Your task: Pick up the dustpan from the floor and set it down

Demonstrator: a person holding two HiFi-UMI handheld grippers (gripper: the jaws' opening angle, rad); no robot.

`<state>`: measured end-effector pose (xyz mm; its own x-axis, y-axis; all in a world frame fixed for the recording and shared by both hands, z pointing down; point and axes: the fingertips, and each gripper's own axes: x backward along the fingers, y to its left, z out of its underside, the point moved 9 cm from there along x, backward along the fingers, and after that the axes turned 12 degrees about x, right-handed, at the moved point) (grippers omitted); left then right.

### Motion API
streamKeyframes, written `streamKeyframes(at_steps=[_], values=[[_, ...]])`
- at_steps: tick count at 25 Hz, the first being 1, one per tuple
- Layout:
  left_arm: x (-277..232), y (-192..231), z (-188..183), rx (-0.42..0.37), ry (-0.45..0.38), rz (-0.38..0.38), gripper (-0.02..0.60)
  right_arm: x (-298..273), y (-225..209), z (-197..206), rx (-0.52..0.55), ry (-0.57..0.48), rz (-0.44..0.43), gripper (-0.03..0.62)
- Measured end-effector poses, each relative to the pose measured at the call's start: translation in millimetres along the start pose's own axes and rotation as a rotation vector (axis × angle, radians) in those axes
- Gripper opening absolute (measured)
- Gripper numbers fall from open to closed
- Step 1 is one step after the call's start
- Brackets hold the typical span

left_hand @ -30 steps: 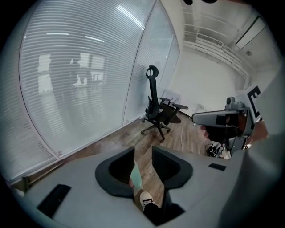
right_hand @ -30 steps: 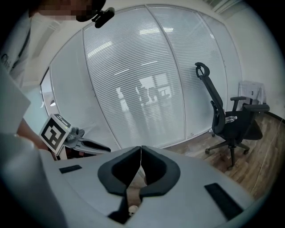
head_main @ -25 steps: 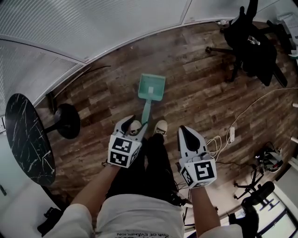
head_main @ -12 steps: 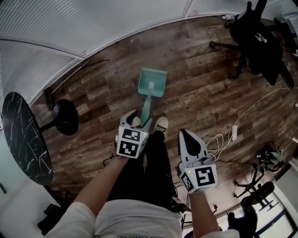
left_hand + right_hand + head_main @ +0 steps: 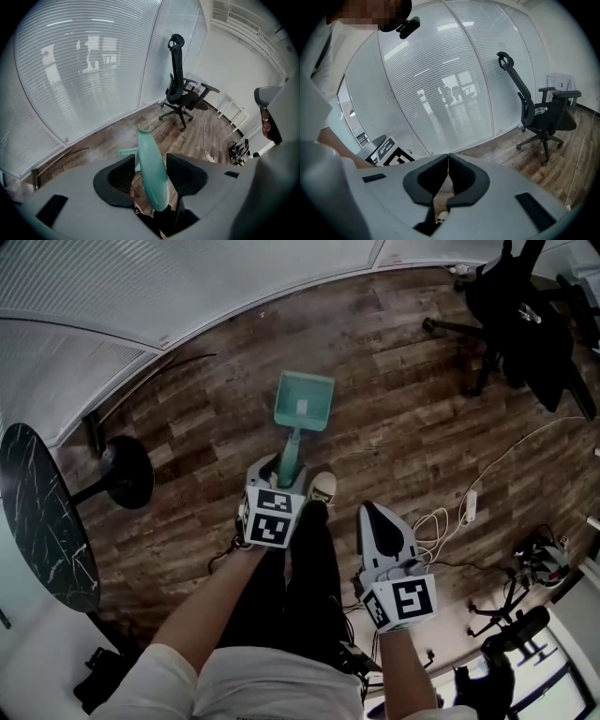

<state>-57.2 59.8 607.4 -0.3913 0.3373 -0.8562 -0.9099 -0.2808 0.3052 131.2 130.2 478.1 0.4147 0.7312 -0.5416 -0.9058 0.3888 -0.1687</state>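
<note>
Tapering long handle, square pan: mint-green plastic dustpan (image 5: 304,405).

**Colour key.** The dustpan (image 5: 304,411) is showing pale teal green on pan and handle alike. The floor (image 5: 403,437) is running in dark brown wood-grain planks. The round table (image 5: 42,521) is showing black with thin white veins. The office chair (image 5: 525,324) is appearing black. The left gripper (image 5: 278,470) and right gripper (image 5: 378,517) are showing light grey shells, black jaw pads and black-and-white square markers. The person is wearing black trousers (image 5: 309,568) and pale shoes (image 5: 323,487). The window blinds (image 5: 187,287) are showing fine white stripes.
</note>
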Motion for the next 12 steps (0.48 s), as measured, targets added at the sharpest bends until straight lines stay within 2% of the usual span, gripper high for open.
streamKeyframes(at_steps=[3, 8, 12], values=[[-1.9, -1.2, -1.2, 0.013, -0.008, -0.003, 0.175, 1.2, -1.0, 0.9, -0.004, -0.003, 0.0, 0.025], [-1.9, 1.4, 0.0, 0.046, 0.021, -0.016, 0.155, 2.8, -0.4, 1.8, -0.004, -0.006, -0.001, 0.025], [1.9, 2.8, -1.0, 0.048, 0.008, -0.015, 0.15, 3.5, 0.1, 0.0, -0.002, -0.01, -0.003, 0.025]])
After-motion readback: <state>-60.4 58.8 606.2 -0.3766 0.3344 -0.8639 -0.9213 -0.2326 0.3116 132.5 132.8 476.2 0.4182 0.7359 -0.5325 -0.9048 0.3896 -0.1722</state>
